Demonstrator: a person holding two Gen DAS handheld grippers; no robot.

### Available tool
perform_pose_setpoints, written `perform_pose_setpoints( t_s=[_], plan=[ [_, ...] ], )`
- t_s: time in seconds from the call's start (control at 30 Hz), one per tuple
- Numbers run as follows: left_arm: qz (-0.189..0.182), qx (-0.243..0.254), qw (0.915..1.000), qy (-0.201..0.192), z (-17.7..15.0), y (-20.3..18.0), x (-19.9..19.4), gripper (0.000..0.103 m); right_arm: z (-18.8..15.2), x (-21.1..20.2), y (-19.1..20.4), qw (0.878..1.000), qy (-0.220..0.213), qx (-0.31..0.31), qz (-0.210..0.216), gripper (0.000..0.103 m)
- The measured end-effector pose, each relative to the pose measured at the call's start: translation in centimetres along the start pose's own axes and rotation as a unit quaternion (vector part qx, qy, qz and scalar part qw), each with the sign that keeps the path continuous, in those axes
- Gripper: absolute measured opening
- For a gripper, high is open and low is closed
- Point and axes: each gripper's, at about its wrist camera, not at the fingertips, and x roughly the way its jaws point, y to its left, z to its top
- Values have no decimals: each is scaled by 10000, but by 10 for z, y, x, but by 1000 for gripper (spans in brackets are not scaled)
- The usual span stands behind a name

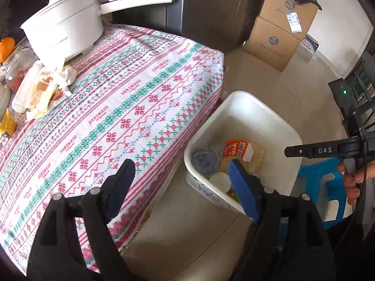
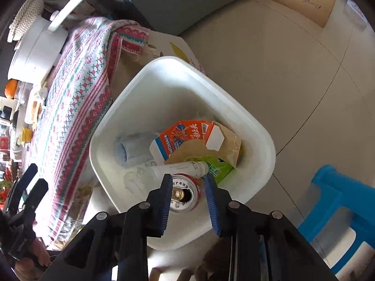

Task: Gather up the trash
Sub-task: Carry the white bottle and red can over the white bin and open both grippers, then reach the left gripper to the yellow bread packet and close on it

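Bin, white plastic, rounded-square, standing on the tiled floor just beside the table's draped corner. Contents: orange-and-white carton, flattened; brown paper bag under and behind the carton; green carton beneath the bag; white bottle lying on its side; clear plastic cup tipped over at the left wall; drink can, opened top facing the right wrist camera. Right gripper, blue-padded, pointing steeply down over the bin's near rim, with the can between its fingers; whether the pads press the can or stand just off it cannot be told. Left gripper, fingers spread wide, nothing between them, one finger over the tablecloth edge and the other over the bin. Tablecloth, woven red, teal and white pattern, covering the table. On it, far side: white long-handled pot; crumpled wrapper pile beside the pot, still on the table; orange fruit at the edge of view. Cardboard boxes, two stacked, against the far wall. Blue plastic stool beside the bin.
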Motion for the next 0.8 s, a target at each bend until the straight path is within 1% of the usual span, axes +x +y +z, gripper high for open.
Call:
perform_pose_setpoints(
  t_s=[0.07, 0.17, 0.27, 0.3, 0.33, 0.37, 0.4, 0.43, 0.5, 0.57, 0.67, 0.8],
  plan=[
    [12, -77, 10000, 13, -2, 7, -3, 82, 0, 4, 3, 9999, 44, -28, -106, 30],
    [20, -146, 9999, -4, -4, 17, -11, 82, 0, 2, 8, 9999, 47, -26, -111, 30],
    [34, -259, 9996, -83, -5, 28, -21, 84, -3, -15, 22, 9996, -224, -124, -109, 31],
    [41, -311, 9994, -122, -5, 33, -25, 87, -4, -23, 27, 9993, -339, -128, -34, 33],
    [62, -360, 9992, -169, -5, 37, -29, 90, -6, -31, 32, 9989, -452, -127, 67, 41],
    [92, -409, 9989, -220, -5, 42, -33, 92, -6, -39, 38, 9982, -568, -141, 147, 52],
    [132, -467, 9985, -269, -4, 47, -36, 95, -6, -46, 45, 9972, -713, -169, 176, 59],
    [175, -520, 9980, -317, -4, 51, -39, 98, -7, -55, 52, 9958, -877, -218, 158, 61],
    [279, -639, 9968, -396, -3, 60, -44, 99, -8, -68, 65, 9926, -1155, -376, 60, 67],
    [384, -779, 9953, -425, -2, 68, -46, 100, -9, -78, 76, 9893, -1363, -526, -2, 70],
    [501, -999, 9927, -462, 2, 79, -48, 101, -6, -85, 90, 9849, -1557, -747, -83, 75],
    [701, -1297, 9879, -474, 6, 92, -47, 102, -3, -91, 109, 9800, -1726, -986, -136, 76]
  ],
)
